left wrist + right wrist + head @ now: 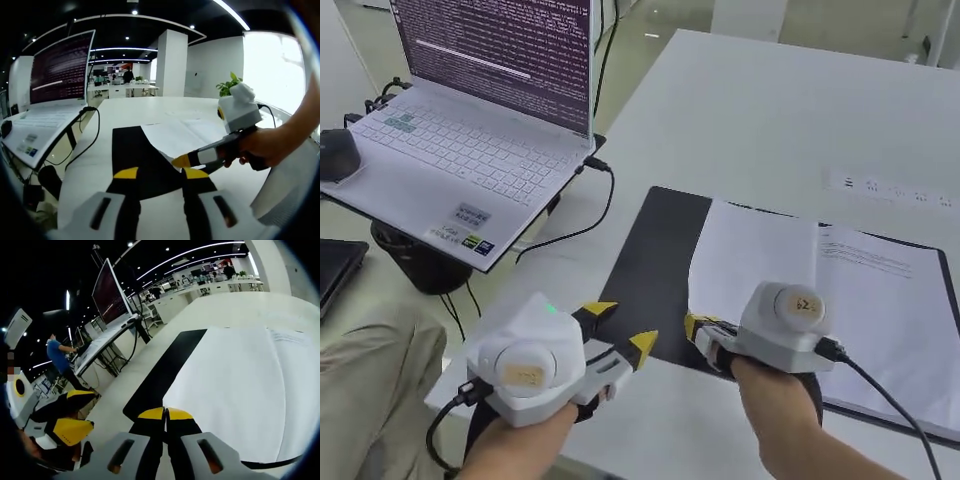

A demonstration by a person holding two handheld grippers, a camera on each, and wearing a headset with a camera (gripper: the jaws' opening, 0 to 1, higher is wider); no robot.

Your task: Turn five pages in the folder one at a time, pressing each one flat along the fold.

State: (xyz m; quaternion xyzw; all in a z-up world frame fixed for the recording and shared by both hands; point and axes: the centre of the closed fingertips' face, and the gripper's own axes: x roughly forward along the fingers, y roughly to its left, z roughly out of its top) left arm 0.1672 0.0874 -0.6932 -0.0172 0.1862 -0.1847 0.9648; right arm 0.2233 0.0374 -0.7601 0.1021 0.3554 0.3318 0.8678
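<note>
The folder lies open on the white table, its black cover (650,260) spread to the left and white printed pages (890,300) to the right. One white page (755,255) curves up from the stack over the fold. My right gripper (698,325) is shut on this page's near left edge; in the right gripper view the yellow tips (165,413) meet at the page (235,390). My left gripper (620,328) stands open at the table's near edge, just left of the cover, holding nothing. From the left gripper (160,173), the right gripper (181,161) touches the page's corner.
An open white laptop (470,150) sits on a stand at the left, its cable (590,220) trailing towards the folder. A dark mouse (335,155) lies at the far left. A printed sheet (890,188) rests on the table beyond the folder. The table's near edge (650,440) is close.
</note>
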